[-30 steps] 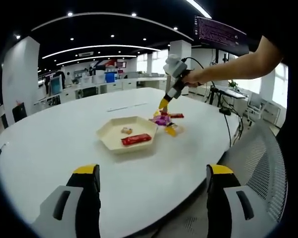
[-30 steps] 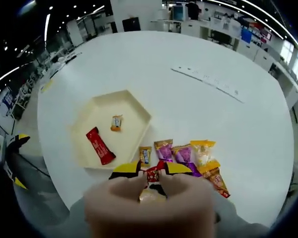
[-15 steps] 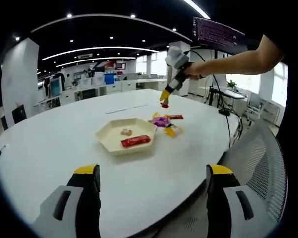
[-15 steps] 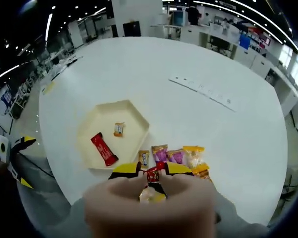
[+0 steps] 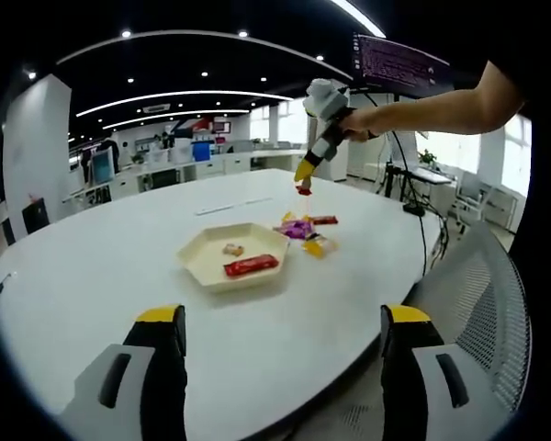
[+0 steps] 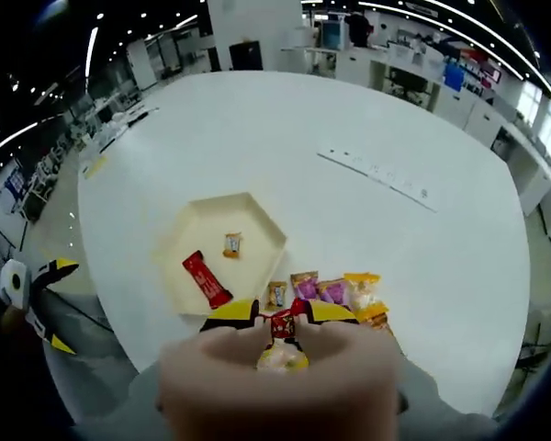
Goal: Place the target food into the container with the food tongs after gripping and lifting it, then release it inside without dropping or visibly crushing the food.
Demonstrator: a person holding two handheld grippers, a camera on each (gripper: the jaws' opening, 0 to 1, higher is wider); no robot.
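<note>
1. The right gripper hangs high above the white table, its yellow-tipped jaws pinched together on a small red candy.
2. In the left gripper view that same right gripper is up in the air, held out by a person's bare arm, with the red candy dangling at its tips, well clear of the tabletop.
3. The candy is a small wrapped piece, red with some white print on it, and its wrapper sticks out between the jaw tips; too small to read.
4. Below it sits the tray, a cream, six-sided shallow dish, off to the left of the candy in the right gripper view.
5. Inside the tray: a long red bar and a small orange sweet, lying apart from each other.
6. Just beside the tray's near edge lies a loose row of sweets on the table, purple, yellow and orange wrappers, close below the held candy.
7. The left gripper is low at the table's near edge, jaws wide apart, gripping nothing, well apart from the tray.
8. A mesh chair stands beside the table on the right.
</note>
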